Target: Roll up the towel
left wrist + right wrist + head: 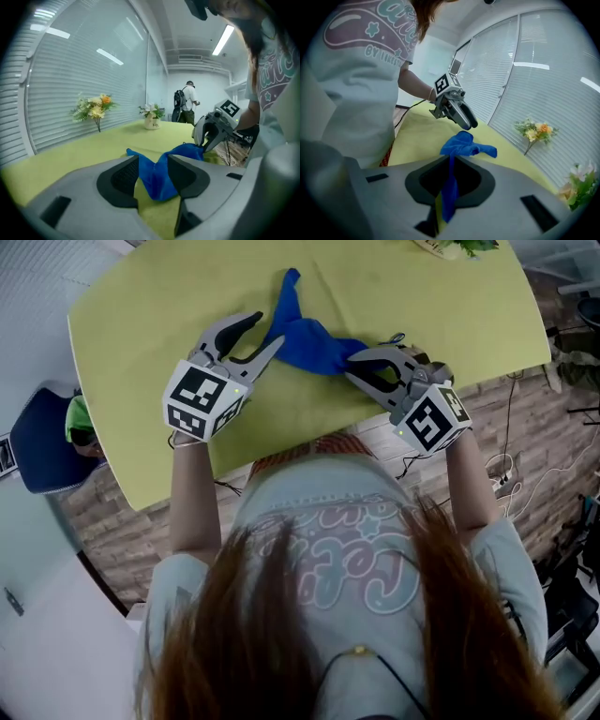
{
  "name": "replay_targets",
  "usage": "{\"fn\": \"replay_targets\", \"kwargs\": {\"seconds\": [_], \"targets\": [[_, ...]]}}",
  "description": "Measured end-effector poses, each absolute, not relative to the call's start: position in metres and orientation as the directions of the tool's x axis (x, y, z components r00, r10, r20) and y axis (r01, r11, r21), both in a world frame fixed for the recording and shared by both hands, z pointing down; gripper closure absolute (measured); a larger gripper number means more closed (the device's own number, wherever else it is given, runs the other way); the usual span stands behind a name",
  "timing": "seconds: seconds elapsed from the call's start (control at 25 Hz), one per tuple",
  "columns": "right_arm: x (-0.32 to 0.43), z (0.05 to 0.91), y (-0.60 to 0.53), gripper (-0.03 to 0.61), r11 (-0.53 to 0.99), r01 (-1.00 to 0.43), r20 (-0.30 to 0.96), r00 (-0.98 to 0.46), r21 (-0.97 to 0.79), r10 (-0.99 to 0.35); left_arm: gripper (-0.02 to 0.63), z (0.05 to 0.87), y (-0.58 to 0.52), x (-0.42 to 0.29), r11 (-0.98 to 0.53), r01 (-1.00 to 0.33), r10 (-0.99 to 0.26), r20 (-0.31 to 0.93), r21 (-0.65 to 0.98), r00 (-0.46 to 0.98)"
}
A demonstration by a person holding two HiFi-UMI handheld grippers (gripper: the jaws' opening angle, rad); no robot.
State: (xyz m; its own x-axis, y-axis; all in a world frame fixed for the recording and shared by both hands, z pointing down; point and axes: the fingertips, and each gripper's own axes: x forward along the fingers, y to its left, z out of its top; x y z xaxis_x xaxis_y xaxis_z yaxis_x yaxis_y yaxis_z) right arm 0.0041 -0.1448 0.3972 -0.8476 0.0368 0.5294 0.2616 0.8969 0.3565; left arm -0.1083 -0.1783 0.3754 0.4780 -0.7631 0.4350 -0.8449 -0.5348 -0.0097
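Blue cloth towel is lying bunched, not flat, on the yellow-green tabletop, approx. midway along the near edge, w/ one tail pointing toward the far edge.

Right gripper is pinching the towel's right end: jaws clenched on a thin fold, cloth hanging down through them.

Left gripper is straddling the left end. Jaws are standing apart w/ cloth between them, but the pads aren't pressing and tabletop is showing in the gap. So released, not gripping.

Progress: nothing is rolled yet, no wound section showing anywhere. Towel is probably needing a spread-out first, though the head view isn't showing clearly how much is folded under. Remaining: regrip w/ left gripper, flatten, roll end to end.
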Motion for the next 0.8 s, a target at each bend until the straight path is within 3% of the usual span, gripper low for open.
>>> {"fn": "replay_targets", "kwargs": {"seconds": [0.24,0.36,0.56,0.72,0.8], "targets": [[0.005,0.399,-0.144,0.543,0.902,0.250,0.535,-0.844,0.351,0.026,0.453,0.416,-0.186,-0.096,-0.578,-0.809,-0.634,0.566,0.106,0.527],[0.005,0.398,-0.145,0.543,0.902,0.246,0.535,-0.845,0.354,0.021,0.505,0.414,-0.183,-0.095,-0.585,-0.808,-0.641,0.571,0.069,0.513],[0.005,0.384,-0.147,0.541,0.929,0.201,0.485,-0.874,0.311,0.026,0.570,0.398,-0.177,-0.090,-0.621,-0.782,-0.657,0.507,0.057,0.558],[0.005,0.364,-0.155,0.521,0.931,0.185,0.457,-0.889,0.315,0.022,0.586,0.357,-0.174,-0.086,-0.651,-0.754,-0.674,0.390,0.088,0.627],[0.006,0.342,-0.160,0.499,0.944,0.157,0.386,-0.922,0.290,0.034,0.586,0.330,-0.174,-0.081,-0.667,-0.742,-0.684,0.341,0.065,0.645]]}}
